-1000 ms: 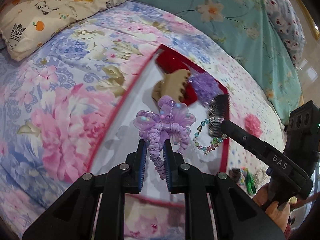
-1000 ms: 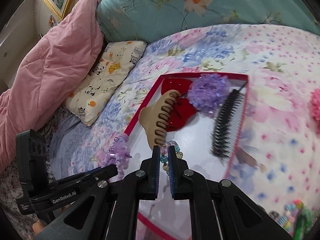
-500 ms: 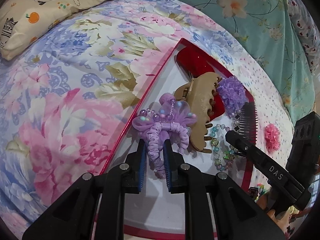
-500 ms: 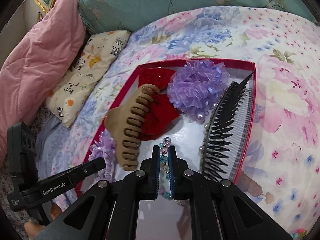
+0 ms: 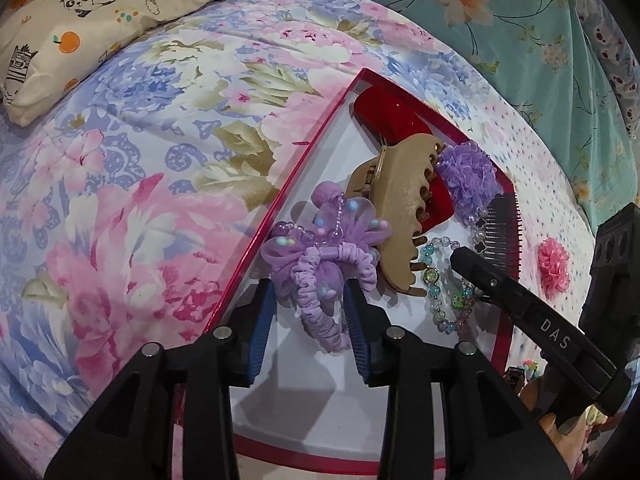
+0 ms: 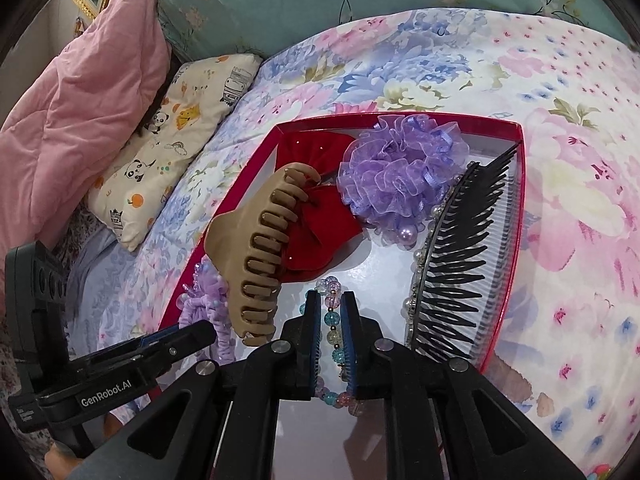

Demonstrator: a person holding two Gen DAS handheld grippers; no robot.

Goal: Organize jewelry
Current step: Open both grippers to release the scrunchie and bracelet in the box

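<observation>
A red-rimmed white tray (image 5: pixel 304 148) (image 6: pixel 516 216) lies on the floral bed. In it are a red bow (image 6: pixel 316 240), a tan claw clip (image 5: pixel 400 208) (image 6: pixel 256 248), a purple ruffle scrunchie (image 6: pixel 400 172) and a black comb (image 6: pixel 460 268). My left gripper (image 5: pixel 309 300) is open, its fingers apart on either side of a purple bow scrunchie (image 5: pixel 324 256) that rests on the tray floor. My right gripper (image 6: pixel 331 312) is narrowly open around a beaded bracelet (image 6: pixel 334 344) (image 5: pixel 440 280) lying in the tray.
A cartoon-print pillow (image 5: pixel 80 20) and a pink quilt (image 6: pixel 80 92) lie at the far left, teal pillows (image 6: pixel 320 0) at the back. A pink scrunchie (image 5: pixel 554 264) sits on the bed right of the tray, with more small items at the lower right (image 5: pixel 524 368).
Both grippers came down into the tray. The left jaws opened and let go of the purple bow scrunchie. The right jaws parted slightly around the bracelet, which now rests on the tray.
</observation>
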